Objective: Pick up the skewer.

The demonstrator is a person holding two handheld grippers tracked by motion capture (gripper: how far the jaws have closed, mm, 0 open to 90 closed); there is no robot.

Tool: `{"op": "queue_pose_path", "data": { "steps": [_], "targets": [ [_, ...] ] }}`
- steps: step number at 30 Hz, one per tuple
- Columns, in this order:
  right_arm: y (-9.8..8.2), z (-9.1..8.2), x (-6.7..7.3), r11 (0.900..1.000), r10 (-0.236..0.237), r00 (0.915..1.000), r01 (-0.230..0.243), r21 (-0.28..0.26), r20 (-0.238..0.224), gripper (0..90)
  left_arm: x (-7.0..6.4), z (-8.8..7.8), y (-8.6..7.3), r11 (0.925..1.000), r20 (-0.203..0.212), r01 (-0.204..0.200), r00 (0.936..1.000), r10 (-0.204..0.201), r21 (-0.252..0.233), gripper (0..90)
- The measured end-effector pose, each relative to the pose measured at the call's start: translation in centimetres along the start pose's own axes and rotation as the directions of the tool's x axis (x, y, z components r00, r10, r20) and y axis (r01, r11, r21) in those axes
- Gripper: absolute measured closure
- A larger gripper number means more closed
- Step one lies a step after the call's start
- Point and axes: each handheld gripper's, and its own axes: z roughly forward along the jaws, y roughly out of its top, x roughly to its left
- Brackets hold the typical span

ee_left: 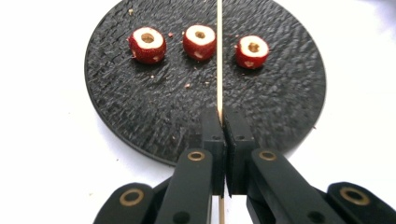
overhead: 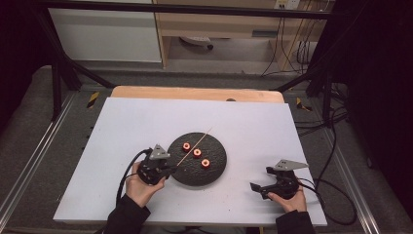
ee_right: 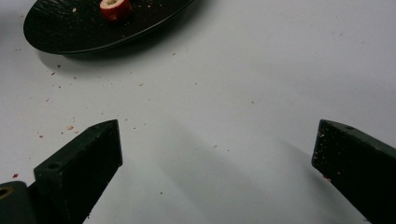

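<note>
Clearly left claw (ee_left: 223, 122) pinches skewer (ee_left: 219, 60) (no writing).

plate (ee_left: 140, 116): black, rippled | fruit pieces (ee_left: 200, 42): red, cream centres | skewer (ee_left: 219, 56): pale tan | table (overhead: 126, 126): white

My left hand (overhead: 141, 187) is sitting at about seven o'clock, gripping my left gripper (overhead: 168, 170), whose jaws are pressed together and pointing toward two o'clock. My right hand (overhead: 287, 199) is resting at about five o'clock, holding my right gripper (overhead: 254, 187) with its jaws spread wide, aiming toward nine o'clock.
</note>
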Motion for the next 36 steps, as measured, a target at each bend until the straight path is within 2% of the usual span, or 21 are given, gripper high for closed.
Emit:
{"op": "queue_pose_path", "data": {
  "steps": [3,8,13,17,20,26,36],
  "targets": [
    [0.0,0.0,0.1,1.0,0.003,1.0,-0.003,-0.002,0.0,2.4,0.3,-0.7,-1.0,0.9995,0.021,0.007,0.9998,-0.007,-0.031,88.3],
    [0.2,-0.1,0.2,1.0,0.003,1.0,-0.003,-0.001,0.002,2.4,0.9,-1.7,-2.6,0.9977,0.032,0.008,0.9995,-0.006,-0.067,88.4],
    [0.7,0.0,0.6,1.0,-0.005,1.0,0.005,-0.005,0.0,2.4,1.5,-2.6,-4.3,0.9947,0.027,0.013,0.9996,-0.01,-0.102,88.5],
    [1.3,0.1,1.0,1.0,0.005,1.0,-0.005,-0.007,0.003,2.6,1.9,-3.1,-5.1,0.9914,0.034,0.024,0.9992,-0.019,-0.129,88.5],
    [2.0,0.3,1.4,1.0,0.009,0.9999,-0.009,-0.008,0.007,2.8,2.0,-3.5,-5.4,0.9889,0.035,0.014,0.9993,-0.009,-0.148,88.5],
    [3.9,1.2,2.5,1.0,0.0,1.0,0.0,0.005,0.007,2.6,2.0,-3.8,-6.0,0.9883,0.028,-0.005,0.9996,0.009,-0.153,88.5],
    [7.7,3.6,4.8,0.998,-0.039,0.9992,0.04,0.046,-0.007,2.1,2.5,-4.2,-6.9,0.988,0.033,0.005,0.9995,0.0,-0.155,88.4]
  ]
}}
